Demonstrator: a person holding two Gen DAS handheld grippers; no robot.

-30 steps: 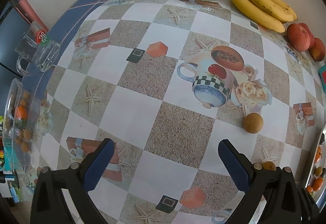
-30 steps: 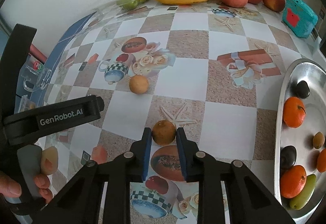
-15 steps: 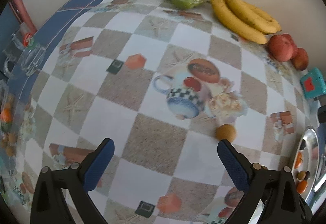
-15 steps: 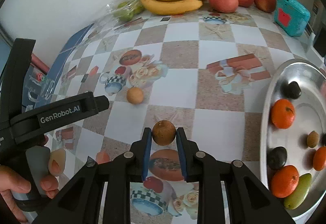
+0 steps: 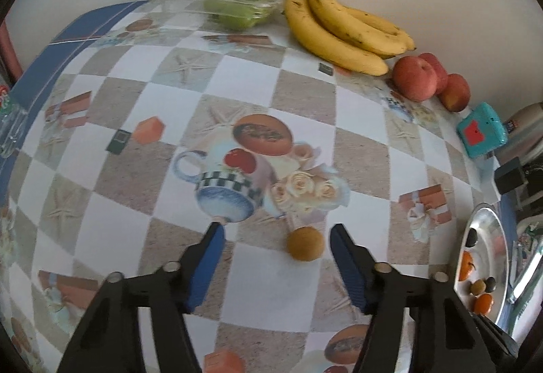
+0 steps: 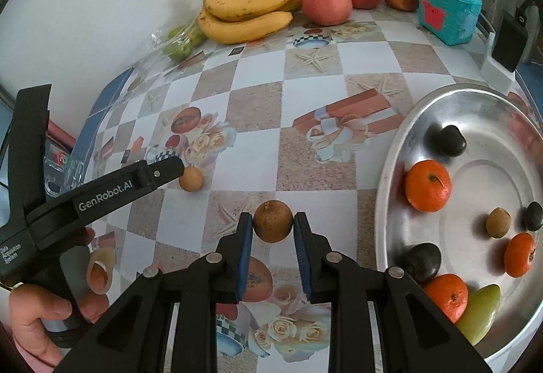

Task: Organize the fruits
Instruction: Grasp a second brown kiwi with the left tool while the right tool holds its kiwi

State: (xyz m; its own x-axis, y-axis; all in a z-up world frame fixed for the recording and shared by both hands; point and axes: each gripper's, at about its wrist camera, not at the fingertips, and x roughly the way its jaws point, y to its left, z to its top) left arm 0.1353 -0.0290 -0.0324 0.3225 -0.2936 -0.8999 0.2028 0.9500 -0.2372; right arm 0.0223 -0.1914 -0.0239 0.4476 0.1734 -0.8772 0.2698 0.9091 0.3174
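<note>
While the checkered tabletop [image 6: 258, 101] carries bananas [image 6: 247, 10] and apples [image 6: 325, 3] along the back wall, the metal tray [image 6: 393, 169] sits at its right edge with oranges [image 6: 428, 184] and small dark fruits already in it. Right tool [image 6: 273, 230] is pinching a small brown fruit [image 6: 273, 220] between its blue pads, lifted off the tabletop; the tray lies directly to its right, near, so the coming move is probably a short sideways carry to the tray. Left tool [image 5: 273, 237] is closing, pads not touching anything yet; a second round tan fruit [image 5: 304, 243] rests on the tabletop between the pads, nearer the right-hand pad, so it looks off-centre for the grab. Round fruit, no long axis to align. The person's hand [image 6: 44, 315] grips the left handle.
</note>
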